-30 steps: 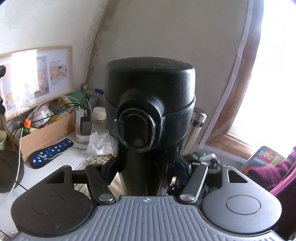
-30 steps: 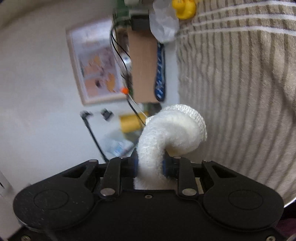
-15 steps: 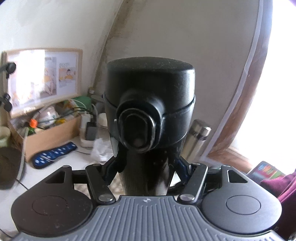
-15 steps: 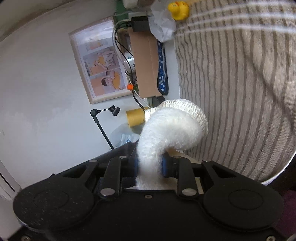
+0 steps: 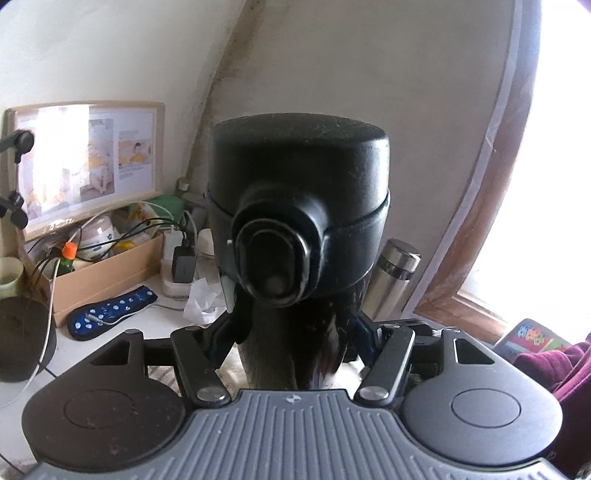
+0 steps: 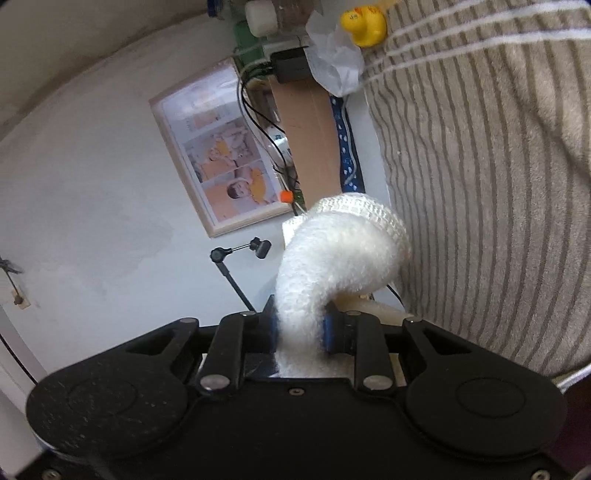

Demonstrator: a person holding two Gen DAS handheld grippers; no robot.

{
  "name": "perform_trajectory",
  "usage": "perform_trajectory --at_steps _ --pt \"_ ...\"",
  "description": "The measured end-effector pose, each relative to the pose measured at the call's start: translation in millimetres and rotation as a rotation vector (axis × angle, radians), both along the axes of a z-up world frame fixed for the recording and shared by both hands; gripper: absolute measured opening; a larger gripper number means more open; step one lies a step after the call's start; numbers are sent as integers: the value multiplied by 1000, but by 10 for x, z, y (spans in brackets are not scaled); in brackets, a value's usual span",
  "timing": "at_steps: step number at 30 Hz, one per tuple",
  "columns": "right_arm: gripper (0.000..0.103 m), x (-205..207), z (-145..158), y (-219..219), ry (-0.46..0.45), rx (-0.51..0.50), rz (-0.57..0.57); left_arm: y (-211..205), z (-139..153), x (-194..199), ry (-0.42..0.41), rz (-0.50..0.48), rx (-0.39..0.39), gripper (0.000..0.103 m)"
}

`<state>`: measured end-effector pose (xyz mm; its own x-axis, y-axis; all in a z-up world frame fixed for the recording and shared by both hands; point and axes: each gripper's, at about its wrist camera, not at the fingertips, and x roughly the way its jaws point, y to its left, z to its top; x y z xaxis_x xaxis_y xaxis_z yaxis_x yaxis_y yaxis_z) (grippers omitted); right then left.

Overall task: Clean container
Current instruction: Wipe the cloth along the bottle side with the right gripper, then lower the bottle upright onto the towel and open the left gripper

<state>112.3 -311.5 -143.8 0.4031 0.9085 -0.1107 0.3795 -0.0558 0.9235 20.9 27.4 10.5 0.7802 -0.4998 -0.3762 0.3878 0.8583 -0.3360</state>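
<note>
Left gripper: the left gripper (image 5: 293, 334) is closed around the lower body of a tall black cylindrical container with a wide capped top (image 5: 297, 229); the blue-padded fingers (image 5: 221, 338) are pressed against both of its sides.
Container: it is held upright at the centre of the left wrist view, lifted clear of the desk, with a rounded oval button turned toward the camera.
Right gripper: the right gripper (image 6: 300, 328) is clamped on a white fluffy knitted cloth (image 6: 340, 258), which is pinched between the blue pads and curls over toward 1 o'clock.
Striped towel: a beige towel with brown stripes (image 6: 480, 184) fills the right wrist view from 12 to 4 o'clock.
White desk: a white desk (image 5: 122, 332) is seen at 9 o'clock of the container, with a dark blue dotted strap (image 5: 110, 312) lying on it.
Cardboard box: an open brown cardboard box (image 5: 107, 269) stands beyond the strap, filled with cables and an orange-capped bottle (image 5: 68, 254).
Steel flask: a silver metal flask (image 5: 393, 280) stands at 3 o'clock, just behind the container.
Tissue: a crumpled white tissue (image 5: 203, 299) lies at 9 o'clock near the container's base.
Framed poster: a wood-framed poster (image 5: 85, 162) leans on the wall at 10 o'clock.
Duck: a yellow rubber duck (image 6: 364, 22) is seen at 12 o'clock in the right wrist view.
Sleeve: a purple sleeve (image 5: 554, 369) is seen at 4 o'clock in the left wrist view.
</note>
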Motion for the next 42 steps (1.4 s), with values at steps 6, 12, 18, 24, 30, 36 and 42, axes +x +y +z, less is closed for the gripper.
perform_trajectory --at_steps 6,12,18,24,30,36,42 --pt "22 -69 52 -62 -18 -4 40 24 -53 46 1 28 30 64" --pt "22 -62 78 -79 -64 -27 99 103 -215 88 46 91 113 64" --pt "22 297 77 64 -171 72 128 81 -549 213 130 179 283 64" --pt "22 677 -344 314 -232 -10 318 131 -815 283 200 266 266 64" --pt "22 861 -267 593 -498 -331 521 46 -926 325 215 289 296 64" --pt "23 1040 -172 873 -767 -658 714 -115 -1026 373 203 321 338 64" --pt "31 1186 -258 968 -855 -818 819 -210 -1213 383 191 369 377 64"
